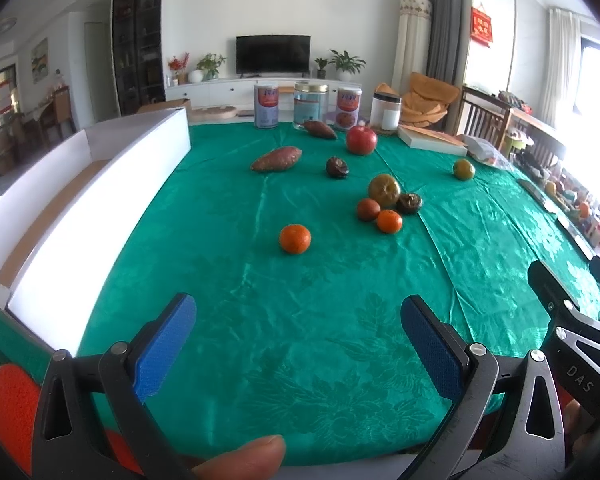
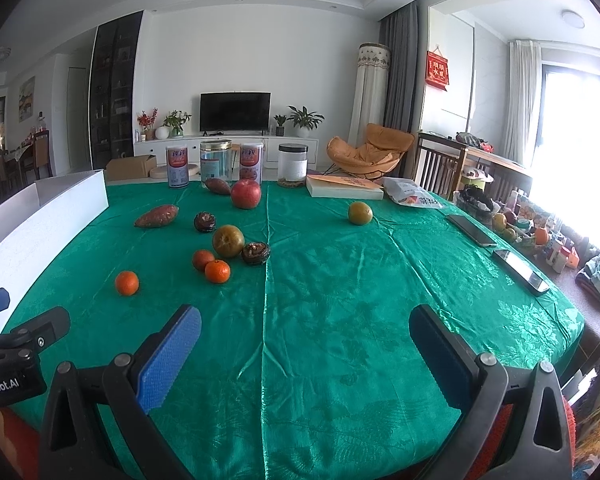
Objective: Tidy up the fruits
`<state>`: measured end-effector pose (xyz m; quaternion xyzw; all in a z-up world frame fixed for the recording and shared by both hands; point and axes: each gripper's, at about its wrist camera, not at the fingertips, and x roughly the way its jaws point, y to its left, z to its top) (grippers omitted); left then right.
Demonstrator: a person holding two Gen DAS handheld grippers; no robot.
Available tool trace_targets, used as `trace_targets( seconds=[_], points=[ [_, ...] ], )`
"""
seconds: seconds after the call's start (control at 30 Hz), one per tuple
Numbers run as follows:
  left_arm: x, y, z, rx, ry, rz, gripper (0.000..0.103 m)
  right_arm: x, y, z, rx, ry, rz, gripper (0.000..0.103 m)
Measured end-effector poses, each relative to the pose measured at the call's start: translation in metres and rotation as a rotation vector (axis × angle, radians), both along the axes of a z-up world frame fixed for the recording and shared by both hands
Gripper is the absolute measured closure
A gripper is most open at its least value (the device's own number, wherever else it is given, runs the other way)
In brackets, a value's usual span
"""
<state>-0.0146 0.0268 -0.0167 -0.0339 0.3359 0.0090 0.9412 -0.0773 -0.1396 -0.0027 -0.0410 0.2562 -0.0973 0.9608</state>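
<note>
I've got both the left gripper (image 1: pixel 298 346) and right gripper (image 2: pixel 305 354) spread wide and empty over the green tablecloth (image 2: pixel 340 280), fruits scattered beyond, lone orange (image 1: pixel 295 239) nearest the white box (image 1: pixel 100 184).

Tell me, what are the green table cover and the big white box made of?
The shiny green tablecloth looks like satin-type fabric: glossy, wrinkled, with a woven leaf pattern. The long white open-topped box looks like cardboard: thin flat matt walls, brown inside. Neither is certain from looks alone.
</note>
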Motion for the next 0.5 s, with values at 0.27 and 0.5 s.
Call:
trace_targets(
  seconds=[0.27,0.5],
  points=[
    [-0.0001,-0.0023,-0.0005,0.013,0.014,-0.004,0.0,-0.0005,0.0037,0.0,-0.002,-0.004,0.015,0.0],
    [-0.0011,-0.0035,0.0016,0.021,0.018,-0.012,0.0,-0.0011,0.0025,-0.0008,0.001,-0.006,0.014,0.0]
  ],
)
